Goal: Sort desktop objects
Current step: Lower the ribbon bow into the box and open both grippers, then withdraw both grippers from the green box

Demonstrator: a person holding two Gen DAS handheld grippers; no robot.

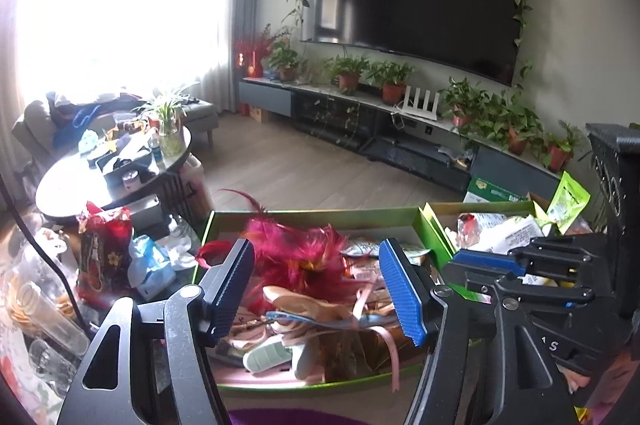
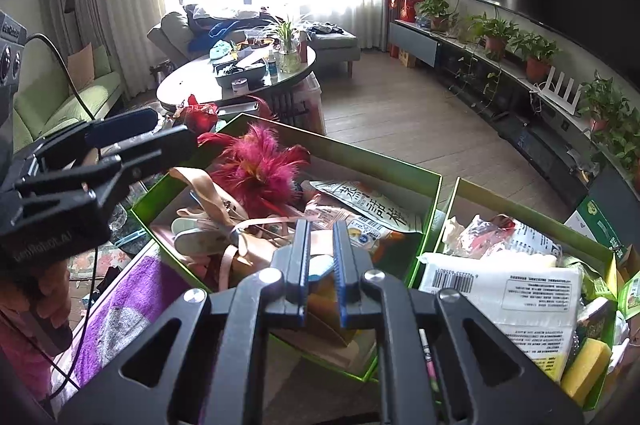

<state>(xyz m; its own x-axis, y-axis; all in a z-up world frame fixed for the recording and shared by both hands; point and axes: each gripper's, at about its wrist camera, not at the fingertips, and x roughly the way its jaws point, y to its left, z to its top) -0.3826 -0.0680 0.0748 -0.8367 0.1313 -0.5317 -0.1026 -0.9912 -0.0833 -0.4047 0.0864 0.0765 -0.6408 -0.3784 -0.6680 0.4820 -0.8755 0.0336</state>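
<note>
Wide-open left gripper (image 1: pixel 320 289) frames the pink feather toy (image 1: pixel 296 257) mid-frame, untouched; right gripper (image 2: pixel 320 265) is closed, empty.

two green boxes sit side by side, both open-topped and full. the left box (image 2: pixel 400 167) holds a magenta feather tuft (image 2: pixel 260 169) lying toward its far left corner, on top of the heap. just in front of the tuft lie peach ribbons (image 2: pixel 208 193), looped and tangled, and a pale shoe (image 2: pixel 192 229) on its side. to the right of the tuft, snack packets (image 2: pixel 368 209) lie flat with printed faces up. the right box (image 2: pixel 520 203) holds a white pack (image 2: pixel 500 289) with a barcode, lying flat on top, a crinkled clear wrapper (image 2: pixel 492 229) behind it, and a yellow sponge (image 2: pixel 586 365) at the near right corner.
</note>
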